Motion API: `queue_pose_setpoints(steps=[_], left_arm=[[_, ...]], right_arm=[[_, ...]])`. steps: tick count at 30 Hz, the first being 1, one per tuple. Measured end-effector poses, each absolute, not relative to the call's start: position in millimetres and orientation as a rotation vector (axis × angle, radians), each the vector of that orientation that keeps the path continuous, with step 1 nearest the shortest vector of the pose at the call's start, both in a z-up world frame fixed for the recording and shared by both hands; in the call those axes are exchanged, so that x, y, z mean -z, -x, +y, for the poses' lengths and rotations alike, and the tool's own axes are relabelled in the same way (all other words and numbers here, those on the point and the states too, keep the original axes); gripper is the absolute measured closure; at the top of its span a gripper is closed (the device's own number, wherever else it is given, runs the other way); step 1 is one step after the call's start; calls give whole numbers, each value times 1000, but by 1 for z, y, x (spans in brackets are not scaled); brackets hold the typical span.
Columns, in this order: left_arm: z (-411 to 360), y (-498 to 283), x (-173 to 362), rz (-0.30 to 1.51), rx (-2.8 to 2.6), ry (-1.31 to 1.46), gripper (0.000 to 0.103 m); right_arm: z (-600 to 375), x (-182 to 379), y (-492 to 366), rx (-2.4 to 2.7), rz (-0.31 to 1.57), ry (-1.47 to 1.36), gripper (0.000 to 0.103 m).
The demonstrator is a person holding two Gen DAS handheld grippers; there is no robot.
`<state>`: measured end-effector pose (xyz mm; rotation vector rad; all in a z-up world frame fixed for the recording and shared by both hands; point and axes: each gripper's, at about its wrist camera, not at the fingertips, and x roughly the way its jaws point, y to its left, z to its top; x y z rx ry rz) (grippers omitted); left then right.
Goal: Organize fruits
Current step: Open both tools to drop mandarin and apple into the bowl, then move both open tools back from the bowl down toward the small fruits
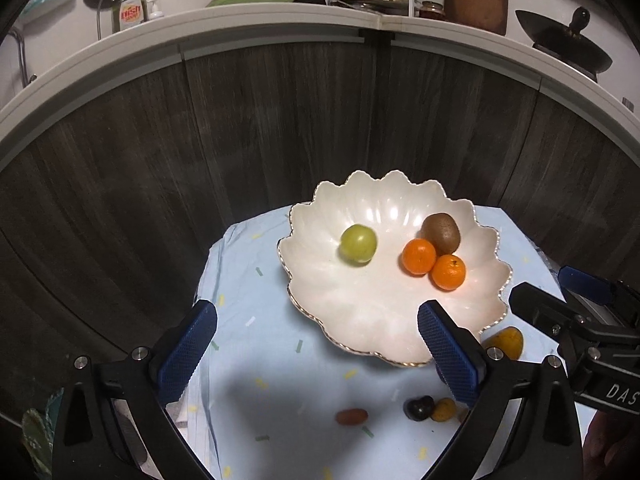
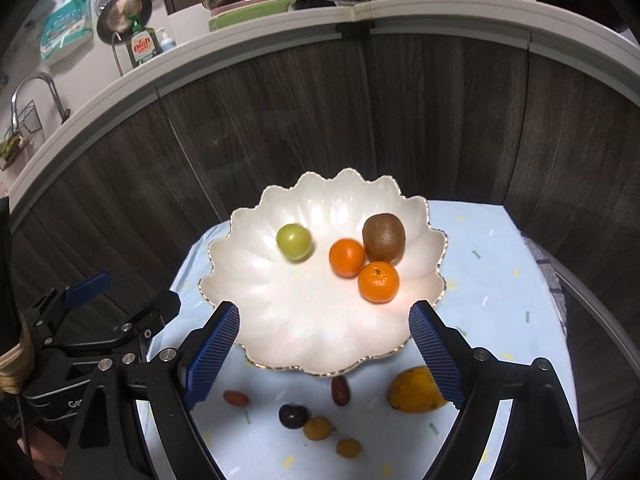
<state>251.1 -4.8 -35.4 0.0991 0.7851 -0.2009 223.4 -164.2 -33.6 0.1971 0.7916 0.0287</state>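
- Both hand-held grippers hang released over the table's near edge: left hand-held gripper (image 1: 318, 354), right hand-held gripper (image 2: 324, 354), each empty.
- Loose on the blue tablecloth (image 2: 492, 280) near them lie a mango (image 2: 414, 390), dark plum (image 2: 293, 416) and red date (image 2: 236, 398).
- Farther off, the scalloped white bowl (image 2: 280, 320) holds a green fruit (image 2: 294, 242), kiwi (image 2: 384, 238) and two touching tangerines (image 2: 378, 282).

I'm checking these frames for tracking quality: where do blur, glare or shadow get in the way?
Left wrist view: the green fruit is slightly smeared, the bowl shows glare streaks, and a dark shadow covers the near tablecloth. Right wrist view: the same fruit is blurred, the countertop edge bows from fisheye distortion.
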Motion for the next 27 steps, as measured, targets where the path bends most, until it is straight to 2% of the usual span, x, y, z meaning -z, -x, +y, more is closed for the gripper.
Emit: queue_pose_setpoints(steps=[27], left_arm=[[-17, -174, 25, 765, 227, -123, 1]], right_arm=[[-182, 19, -152, 5, 745, -200, 15]])
